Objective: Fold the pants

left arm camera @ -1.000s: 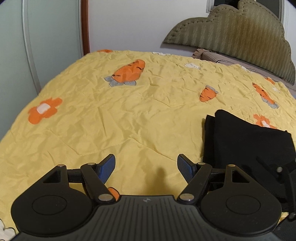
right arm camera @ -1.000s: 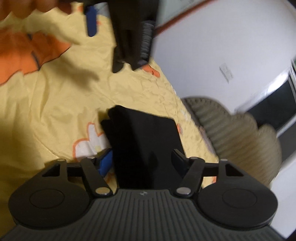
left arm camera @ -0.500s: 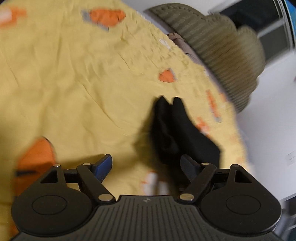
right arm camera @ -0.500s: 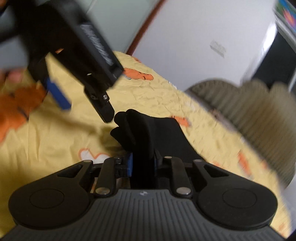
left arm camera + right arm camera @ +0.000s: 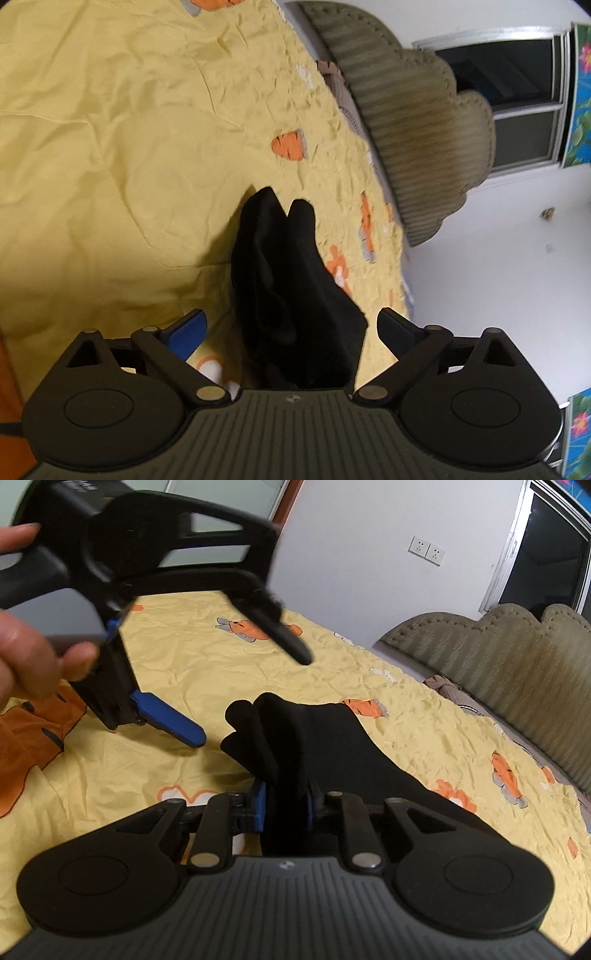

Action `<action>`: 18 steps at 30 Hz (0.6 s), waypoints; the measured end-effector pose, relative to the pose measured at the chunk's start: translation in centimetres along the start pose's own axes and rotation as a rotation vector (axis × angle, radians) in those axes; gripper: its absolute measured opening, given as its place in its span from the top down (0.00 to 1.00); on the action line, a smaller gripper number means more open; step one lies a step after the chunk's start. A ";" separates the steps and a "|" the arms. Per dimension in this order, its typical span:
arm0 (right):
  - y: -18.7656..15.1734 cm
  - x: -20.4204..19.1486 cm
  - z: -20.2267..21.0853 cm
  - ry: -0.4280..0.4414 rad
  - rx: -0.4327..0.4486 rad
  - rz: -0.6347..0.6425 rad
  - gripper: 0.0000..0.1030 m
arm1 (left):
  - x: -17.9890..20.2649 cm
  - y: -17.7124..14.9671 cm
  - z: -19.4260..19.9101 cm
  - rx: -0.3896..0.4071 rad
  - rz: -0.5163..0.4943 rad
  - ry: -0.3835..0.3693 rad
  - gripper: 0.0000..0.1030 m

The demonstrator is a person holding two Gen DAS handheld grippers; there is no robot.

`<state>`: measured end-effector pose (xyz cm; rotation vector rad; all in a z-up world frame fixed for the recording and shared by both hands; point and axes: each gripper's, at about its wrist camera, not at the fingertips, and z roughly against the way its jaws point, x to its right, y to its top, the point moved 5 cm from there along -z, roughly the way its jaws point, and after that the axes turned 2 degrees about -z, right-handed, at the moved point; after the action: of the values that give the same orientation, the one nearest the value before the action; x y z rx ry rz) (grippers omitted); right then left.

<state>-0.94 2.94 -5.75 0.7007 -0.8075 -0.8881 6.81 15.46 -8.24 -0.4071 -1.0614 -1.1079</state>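
The already-folded black fabric pants [image 5: 317, 734] are being pinched and lifted off the yellow carrot-print bedspread [image 5: 221, 672] by the right gripper [image 5: 284, 805], while the left gripper [image 5: 291, 332], its jaws opening with nothing gripped, is being brought beside them, 1 fold or stowing seemingly left.

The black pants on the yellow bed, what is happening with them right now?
A person holding a two-finger gripper in each hand is folding the black fabric pants on the yellow bed cover printed with orange carrots. The right gripper has its jaws shut on a bunched edge of the pants and holds it raised off the cover. The left gripper, gripped by a bare hand, is opening its jaws wide; the pants lie between them, but the blue pads do not press.
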 end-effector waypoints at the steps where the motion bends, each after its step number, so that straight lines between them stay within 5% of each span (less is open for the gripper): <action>1: 0.0 0.1 0.1 0.001 0.001 -0.002 0.83 | 0.2 -0.1 -0.6 -0.015 -0.003 0.001 0.04; 6: 0.1 0.4 0.3 0.001 0.010 -0.016 0.83 | 1.5 -0.3 -2.5 -0.020 -0.041 0.038 0.08; 7: 0.1 0.3 0.4 -0.001 0.010 -0.012 0.83 | 2.0 -0.3 -2.5 -0.007 -0.080 0.068 0.15; 9: 0.0 0.1 0.4 -0.002 0.008 -0.003 0.83 | 3.0 -0.5 -2.5 0.005 -0.187 0.154 0.56; 12: -0.3 -0.1 0.4 0.001 -0.006 0.009 0.77 | 3.7 -0.8 -2.4 0.022 -0.284 0.261 0.70; 18: -1.6 1.5 2.6 0.020 -0.003 -0.037 0.61 | 3.8 -0.8 -1.9 0.049 -0.305 0.286 0.80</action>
<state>-3.18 0.41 -5.18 0.7224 -0.7771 -0.9144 7.18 11.74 -6.08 -0.0420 -0.9115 -1.3614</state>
